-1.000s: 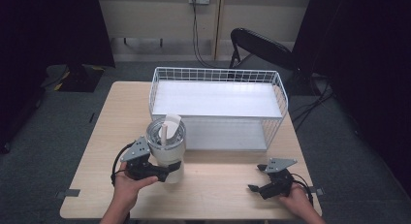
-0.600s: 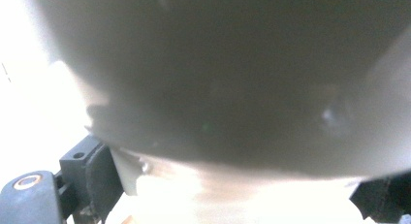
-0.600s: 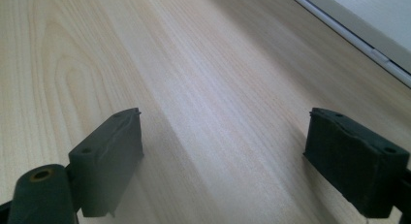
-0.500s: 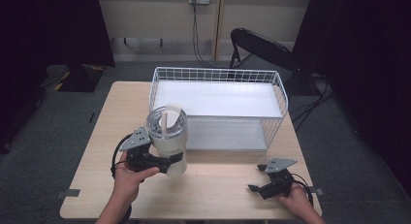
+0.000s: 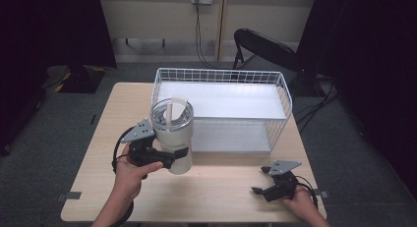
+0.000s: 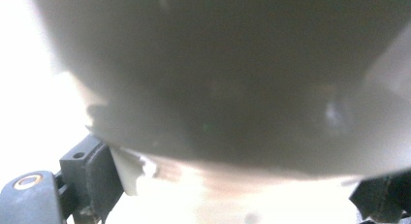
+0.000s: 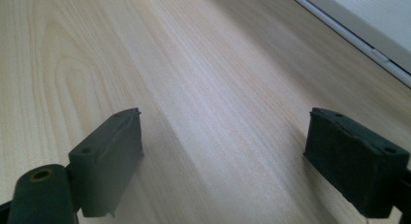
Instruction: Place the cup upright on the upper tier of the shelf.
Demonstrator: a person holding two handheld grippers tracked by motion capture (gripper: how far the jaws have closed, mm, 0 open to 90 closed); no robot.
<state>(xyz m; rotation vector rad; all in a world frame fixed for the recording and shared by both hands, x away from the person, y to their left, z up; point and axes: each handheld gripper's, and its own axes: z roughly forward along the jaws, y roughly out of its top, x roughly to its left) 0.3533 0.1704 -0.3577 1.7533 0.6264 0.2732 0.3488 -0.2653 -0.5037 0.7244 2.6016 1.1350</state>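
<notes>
**One tumbler in the left tongs, basket waiting**

Two tongs are in use. My left gripper (image 5: 169, 158) is clamped around the lower body of the tumbler (image 5: 172, 136), a pale insulated cup with a clear lid and a straw. The cup is upright and looks lifted clear of the table (image 5: 98, 133), just in front of the basket's near left corner. In the left gripper view the tumbler (image 6: 218, 73) is a blurred grey mass between my jaws, too close to show the contact exactly.

Judged step: carrying the cup toward the basket. To do it well I should keep the grip firm and low, hold the cup vertical so nothing tips out at the lid, raise it above the wire rim before moving forward, and lower it onto the white floor without catching the wires.

Contents: I cannot see through the tumbler lid, so liquid level is unknown. The wire basket (image 5: 282, 97) holds a flat white liner and nothing else that I can make out.

My right gripper (image 5: 268, 190) rests on the table at the near right, jaws spread wide and holding nothing; the right gripper view shows bare wood between them.
</notes>
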